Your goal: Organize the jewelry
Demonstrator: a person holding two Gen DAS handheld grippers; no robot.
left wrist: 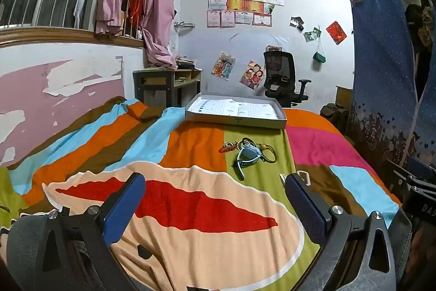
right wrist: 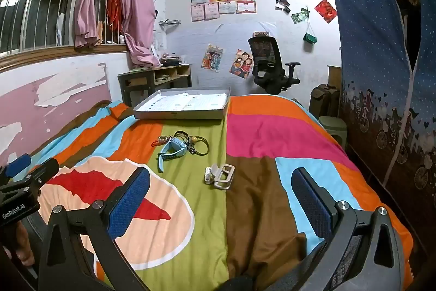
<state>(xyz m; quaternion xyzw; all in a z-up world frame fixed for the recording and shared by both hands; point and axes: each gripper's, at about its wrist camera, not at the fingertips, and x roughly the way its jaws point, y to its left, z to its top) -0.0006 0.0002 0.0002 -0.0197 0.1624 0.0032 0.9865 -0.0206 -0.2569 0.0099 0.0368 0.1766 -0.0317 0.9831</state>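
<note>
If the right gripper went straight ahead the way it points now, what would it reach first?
Most likely the silver hair clip, lying on the bedspread just ahead, slightly left of centre between the open jaws of the right gripper. Beyond it sits the blue watch with the bracelets. Depth is hard to judge in this fisheye view.

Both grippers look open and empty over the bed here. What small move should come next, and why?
Probably ease the right gripper forward and down toward the silver clip. It lies alone on the blanket, nearest that gripper and between its open fingers. The blue watch is tangled in the pile, and the shallow box beyond holds no jewelry yet.
</note>
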